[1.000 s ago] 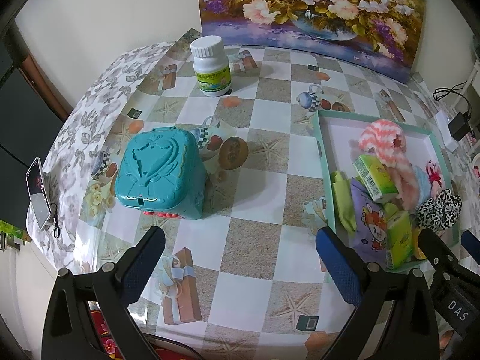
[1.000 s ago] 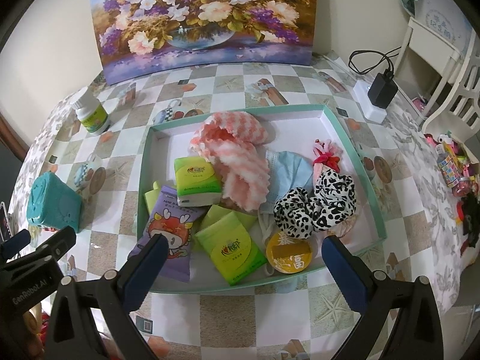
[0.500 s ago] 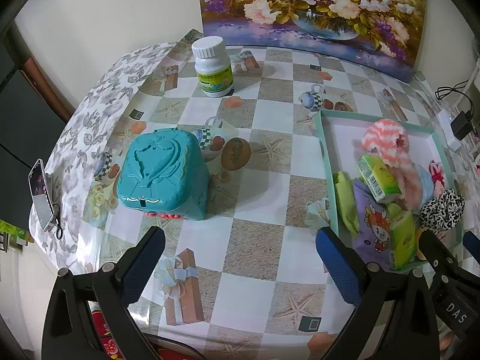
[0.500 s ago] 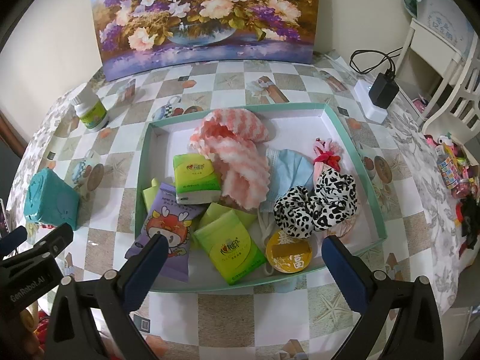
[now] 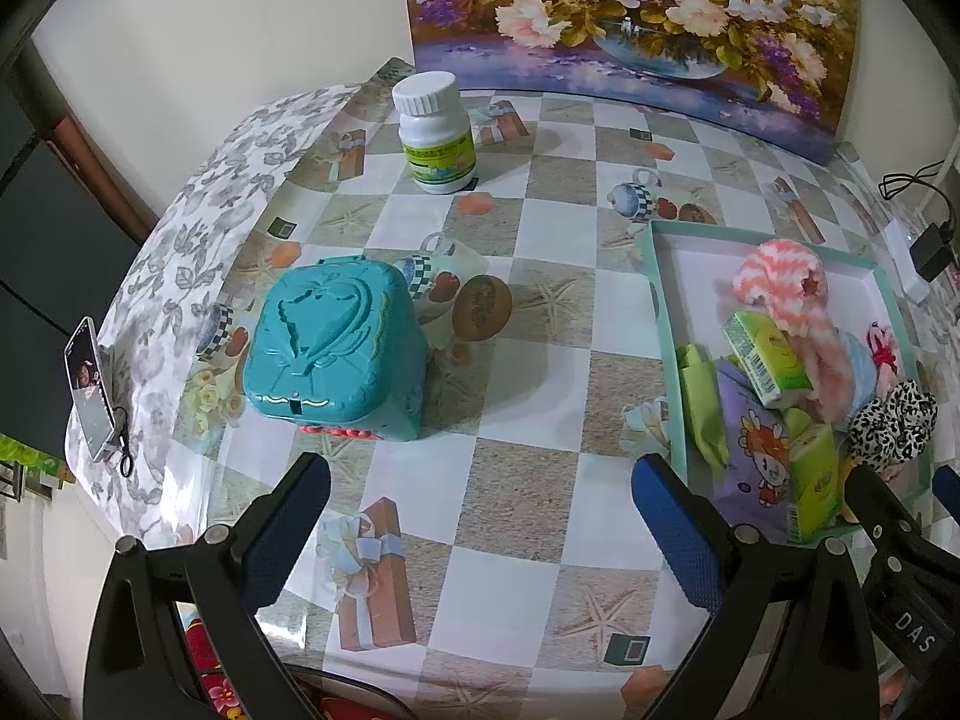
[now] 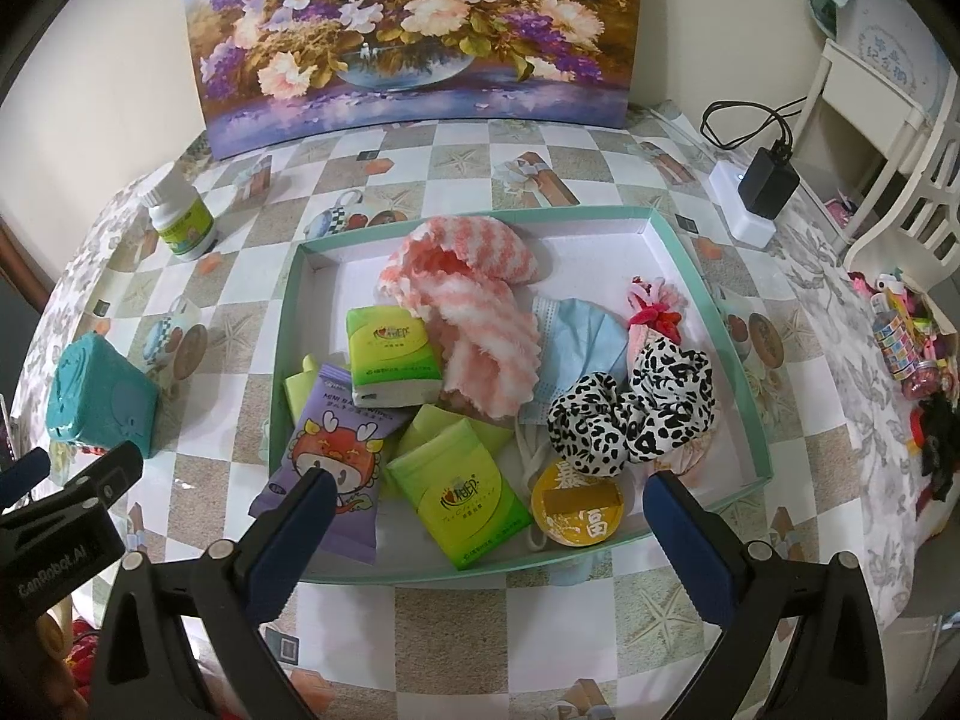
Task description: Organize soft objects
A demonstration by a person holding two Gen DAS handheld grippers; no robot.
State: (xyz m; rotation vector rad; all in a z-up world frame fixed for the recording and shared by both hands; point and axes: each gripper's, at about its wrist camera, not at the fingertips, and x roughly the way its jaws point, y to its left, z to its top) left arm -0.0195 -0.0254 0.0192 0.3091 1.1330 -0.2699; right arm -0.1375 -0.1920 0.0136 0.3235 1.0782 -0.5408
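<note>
A teal-rimmed tray [image 6: 729, 333] [image 5: 660, 300] holds soft things: a pink-and-white fluffy cloth [image 6: 474, 312] [image 5: 792, 300], a blue face mask [image 6: 579, 336], leopard-print scrunchies [image 6: 636, 405] [image 5: 894, 420], green tissue packs [image 6: 390, 354], a purple wipes pack [image 6: 336, 444] and a yellow round tin [image 6: 579, 504]. My right gripper [image 6: 483, 516] hangs open over the tray's near edge, holding nothing. My left gripper [image 5: 477, 510] stands open above bare tablecloth, left of the tray.
A teal plastic box [image 5: 333, 348] [image 6: 99, 399] sits left of the tray. A white pill bottle [image 5: 435, 132] stands at the back left. A flower painting [image 6: 414, 30] leans on the wall. A charger and cable [image 6: 759, 186] lie at the back right.
Both grippers have drawn slightly back and up from the table. Nothing was picked up or let go; the tray's contents lie as before.
</note>
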